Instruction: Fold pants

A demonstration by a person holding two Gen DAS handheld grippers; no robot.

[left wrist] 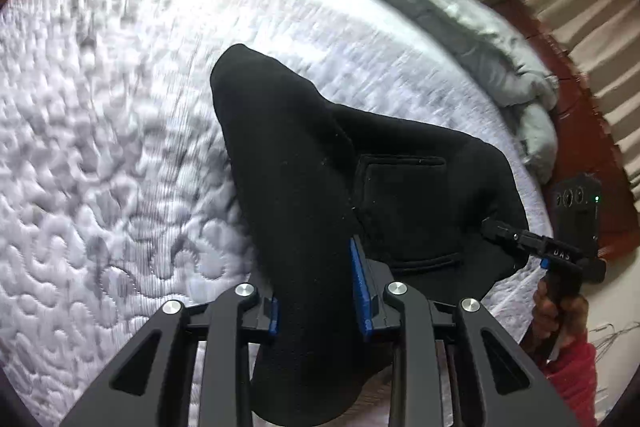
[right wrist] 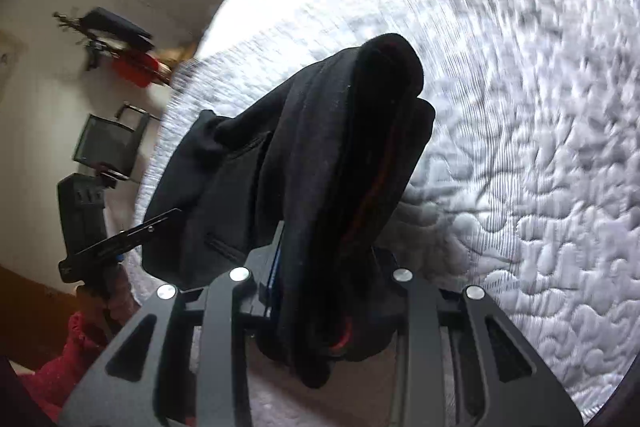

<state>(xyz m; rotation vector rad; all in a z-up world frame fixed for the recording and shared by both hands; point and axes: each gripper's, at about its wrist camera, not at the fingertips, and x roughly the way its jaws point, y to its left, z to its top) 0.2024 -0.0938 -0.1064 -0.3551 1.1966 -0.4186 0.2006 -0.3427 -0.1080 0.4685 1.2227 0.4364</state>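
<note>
Holding the black pants (left wrist: 304, 167) bunched and lifted above the quilted mattress (left wrist: 100, 167), both tongs are clamped on cloth: the left gripper (left wrist: 320, 291) pinches a thick roll between its blue pads, and the right gripper (right wrist: 320, 287) bites a gathered edge with red trim. Folding looks early or midway; no flat, squared fold lies on the bed yet, so laying out and creasing remain. Motion blur smears the mattress, and the dark fabric hides its own layers, so it is perhaps already doubled once. The trouser legs' ends are out of sight below the jaws.
</note>
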